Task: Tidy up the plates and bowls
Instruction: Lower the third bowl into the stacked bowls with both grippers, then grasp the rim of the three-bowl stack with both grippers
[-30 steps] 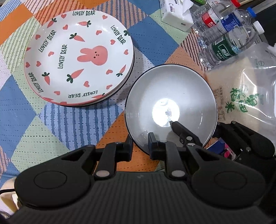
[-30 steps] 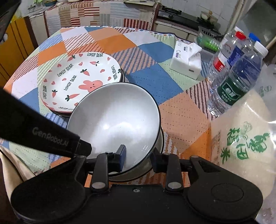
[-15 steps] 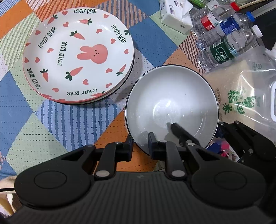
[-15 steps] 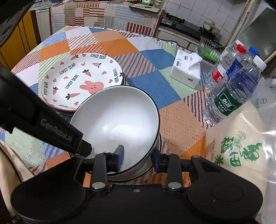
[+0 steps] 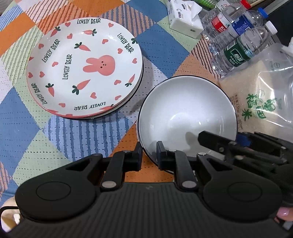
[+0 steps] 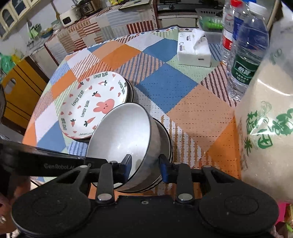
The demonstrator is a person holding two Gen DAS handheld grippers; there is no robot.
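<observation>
A white bowl with a dark rim (image 5: pixel 185 111) (image 6: pixel 122 135) sits tilted on top of a stack of like bowls (image 6: pixel 165 146) near the table's front. My left gripper (image 5: pixel 149 153) is shut on the bowl's near rim. My right gripper (image 6: pixel 144 163) straddles the bowl's rim at its right side, jaws apart, one finger inside and one outside. A stack of rabbit-and-carrot "LOVELY BEAR" plates (image 5: pixel 84 67) (image 6: pixel 93 102) lies to the left of the bowls.
A patchwork cloth covers the table (image 5: pixel 161 45). A bag of rice (image 5: pixel 260 95) (image 6: pixel 265 128) stands right of the bowls. Three water bottles (image 5: pixel 238 45) (image 6: pixel 245 55) and a tissue pack (image 5: pixel 185 16) (image 6: pixel 194 49) are behind it.
The right gripper's jaws have opened wider around the bowl's rim and the right camera has dropped lower and closer. The bowl now leans left on the stack. The left gripper keeps its hold.
</observation>
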